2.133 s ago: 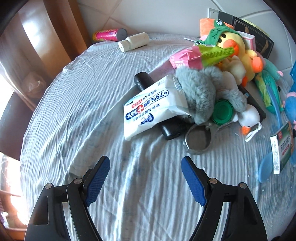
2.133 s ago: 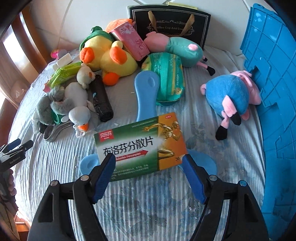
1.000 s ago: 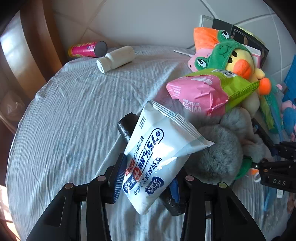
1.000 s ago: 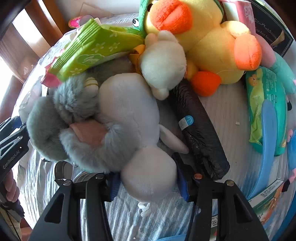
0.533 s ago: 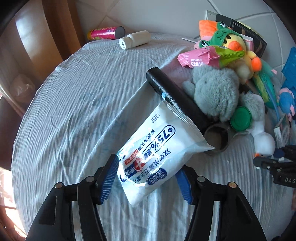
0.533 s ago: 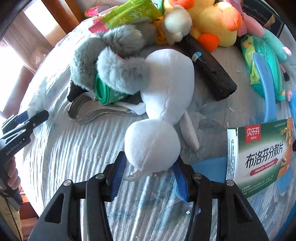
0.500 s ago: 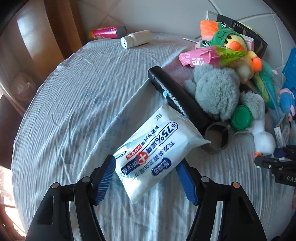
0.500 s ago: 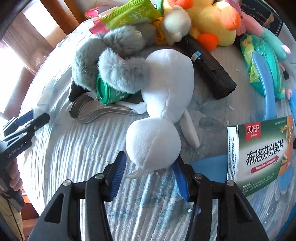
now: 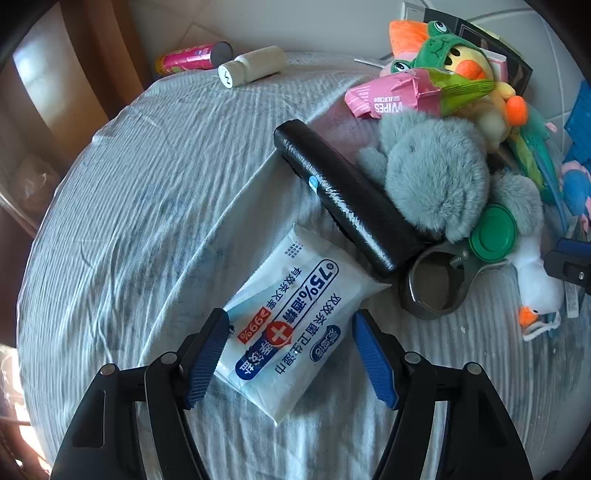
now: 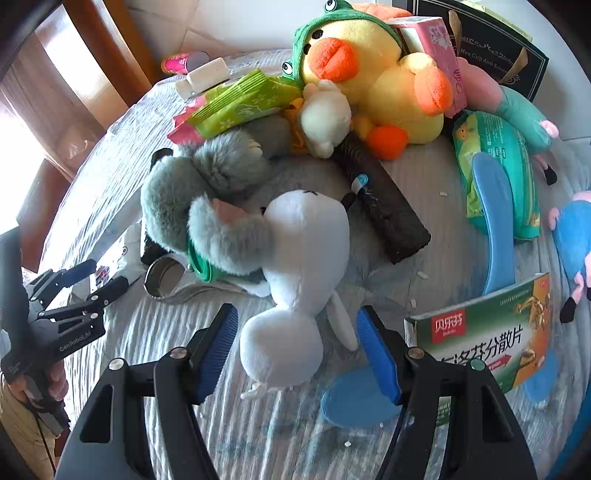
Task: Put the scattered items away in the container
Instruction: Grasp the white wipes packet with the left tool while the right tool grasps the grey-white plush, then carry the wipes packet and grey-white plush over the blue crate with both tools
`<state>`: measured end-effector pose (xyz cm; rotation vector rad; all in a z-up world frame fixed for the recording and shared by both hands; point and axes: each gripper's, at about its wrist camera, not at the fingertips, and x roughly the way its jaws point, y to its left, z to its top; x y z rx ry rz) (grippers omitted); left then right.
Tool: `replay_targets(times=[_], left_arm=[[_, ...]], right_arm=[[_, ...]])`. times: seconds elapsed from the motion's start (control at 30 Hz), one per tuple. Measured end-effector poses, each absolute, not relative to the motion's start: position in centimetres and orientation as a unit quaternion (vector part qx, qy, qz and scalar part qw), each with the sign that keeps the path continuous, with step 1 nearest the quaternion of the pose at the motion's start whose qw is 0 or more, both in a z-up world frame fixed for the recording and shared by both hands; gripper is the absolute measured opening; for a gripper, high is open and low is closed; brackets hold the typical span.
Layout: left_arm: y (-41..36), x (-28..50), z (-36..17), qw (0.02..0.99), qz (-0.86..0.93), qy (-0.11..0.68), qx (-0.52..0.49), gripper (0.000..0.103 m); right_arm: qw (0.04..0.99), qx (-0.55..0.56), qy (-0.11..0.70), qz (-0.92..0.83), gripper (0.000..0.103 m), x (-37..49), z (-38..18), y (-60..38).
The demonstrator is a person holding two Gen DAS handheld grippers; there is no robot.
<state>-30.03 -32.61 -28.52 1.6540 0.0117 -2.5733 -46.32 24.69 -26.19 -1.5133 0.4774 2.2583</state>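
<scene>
- Left gripper [image 9: 290, 358]: jaws parted around the white wipes pack [image 9: 295, 325], not pinching it.
- Right gripper [image 10: 295, 350]: jaws parted around the white plush goose [image 10: 299, 280], beside the wipes pack.

You are working over a round counter dressed in a pale blue-grey cloth [image 9: 147, 184] with fine stripes, wrinkled all over and hanging past the rim. A few small white crumbs [image 10: 423, 275] lie on that cloth in the right wrist view. Beyond the far left edge stands brown wooden furniture [image 9: 110, 55], glossy and upright; you cannot tell what piece it is. Behind the counter runs a white tiled surface [image 9: 314, 26] with thin grout lines. Low at the left, past the rim, sits something crumpled and translucent [image 9: 33, 181], too blurred to name.
</scene>
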Motion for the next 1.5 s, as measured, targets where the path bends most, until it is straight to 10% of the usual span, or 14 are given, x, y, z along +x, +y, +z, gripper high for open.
replay_targets(times=[0.23, 0.47, 0.73, 1.5], left_arm=[[-32.0, -31.6, -28.3, 0.051, -0.851, -0.012, 0.522, 0.047], [-32.5, -32.9, -29.1, 0.063, -0.847, -0.02, 0.527, 0.066], [-32.8, -32.1, -28.3, 0.07, -0.851, -0.004, 0.521, 0.05], [-22.7, -26.3, -15.0, -0.008, -0.919, -0.008, 0.394, 0.05]], right_arm=[[0.191, -0.551, 0.172, 0.794, 0.059, -48.0, -28.5, 26.6], [0.188, -0.559, 0.168, 0.79, 0.057, -48.4, -29.7, 26.6], [0.192, -0.548, 0.162, 0.798, 0.054, -47.5, -28.2, 26.1], [0.242, -0.432, 0.104, 0.862, 0.054, -38.5, -13.5, 23.5]])
